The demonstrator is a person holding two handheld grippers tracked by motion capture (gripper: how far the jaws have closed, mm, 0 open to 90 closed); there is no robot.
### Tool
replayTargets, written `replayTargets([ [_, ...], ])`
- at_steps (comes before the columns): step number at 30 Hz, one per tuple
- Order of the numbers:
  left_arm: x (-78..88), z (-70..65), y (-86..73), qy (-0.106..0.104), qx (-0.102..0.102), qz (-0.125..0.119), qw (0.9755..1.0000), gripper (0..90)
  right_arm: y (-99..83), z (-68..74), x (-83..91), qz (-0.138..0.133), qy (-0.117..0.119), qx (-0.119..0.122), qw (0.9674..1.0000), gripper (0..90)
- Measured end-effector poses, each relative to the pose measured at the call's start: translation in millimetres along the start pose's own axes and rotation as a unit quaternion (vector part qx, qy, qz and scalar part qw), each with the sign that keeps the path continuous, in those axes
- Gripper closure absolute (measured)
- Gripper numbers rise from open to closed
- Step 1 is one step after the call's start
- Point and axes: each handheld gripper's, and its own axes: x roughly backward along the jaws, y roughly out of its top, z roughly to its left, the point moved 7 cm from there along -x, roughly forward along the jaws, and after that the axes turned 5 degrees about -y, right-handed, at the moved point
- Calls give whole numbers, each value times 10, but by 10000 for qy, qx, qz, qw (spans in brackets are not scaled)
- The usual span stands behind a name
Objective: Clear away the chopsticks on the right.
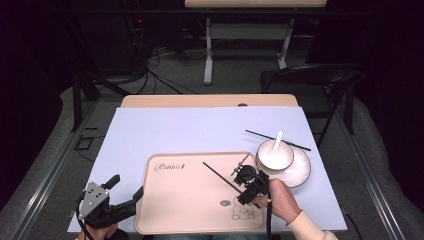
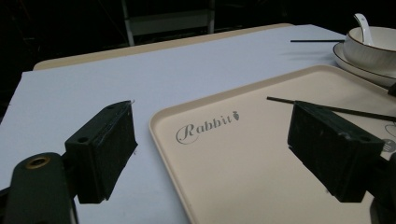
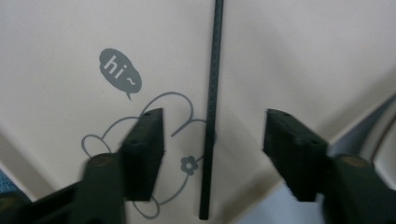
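Note:
A beige tray (image 1: 190, 200) printed "Rabbit" lies at the near middle of the table. One black chopstick (image 1: 220, 176) rests slantwise on it. My right gripper (image 1: 248, 187) hovers over that chopstick's near end, open. In the right gripper view the chopstick (image 3: 214, 70) runs between the two jaws of the right gripper (image 3: 215, 135) with a gap on each side. A second chopstick (image 1: 300, 147) lies on the table behind a white bowl (image 1: 275, 155). The bowl holds a spoon (image 1: 278, 137) and stands on a plate (image 1: 300, 172). My left gripper (image 1: 127, 186) is open at the tray's left edge (image 2: 243, 158).
A pale lilac cover (image 1: 190, 130) spreads over the wooden table (image 1: 200, 100). A black folding chair (image 1: 320, 80) stands beyond the table's far right corner. Farther back is another table's frame (image 1: 250, 30).

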Motion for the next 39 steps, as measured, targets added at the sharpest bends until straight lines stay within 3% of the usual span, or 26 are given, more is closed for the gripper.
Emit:
replayTargets([
  [2,-3,-3,0,5,-9,11,10000,153,5,-24,102,-160,-78,140,9997,135],
  [5,-2,-3,0,16,-7,14,10000,153,0,-85,274,-359,-130,353,9986,91],
  [10,-11,-6,-3,16,-16,48,10000,153,-70,-308,549,-631,-268,389,9969,0],
  [12,-11,-6,-2,22,-13,44,10000,153,-109,-436,651,-748,-370,391,9957,0],
  [13,-11,-6,-2,22,-13,44,10000,153,-109,-436,651,-748,-370,391,9957,0],
  [14,-12,-6,-1,31,-9,34,10000,153,-153,-592,754,-869,-435,370,9946,0],
  [22,-8,-5,-1,25,-8,35,10000,153,-279,-1126,1068,-1052,-811,367,9905,0],
  [26,-11,-7,-1,22,-11,39,10000,154,-333,-1391,1136,-999,-883,401,9903,0],
  [27,-11,-7,-1,22,-11,39,10000,153,-333,-1391,1136,-999,-883,401,9903,0],
  [28,-11,-6,-1,22,-11,40,10000,153,-358,-1539,1150,-974,-833,391,9910,0],
  [30,-13,-6,0,27,-10,31,10000,153,-364,-1661,1154,-994,-884,408,9903,0],
  [34,-18,-10,-1,38,-16,52,10000,153,-380,-1892,1100,-831,-846,362,9923,0],
  [39,-18,-6,-1,35,-4,40,10000,154,-350,-2100,1023,-635,-710,471,9943,0],
])
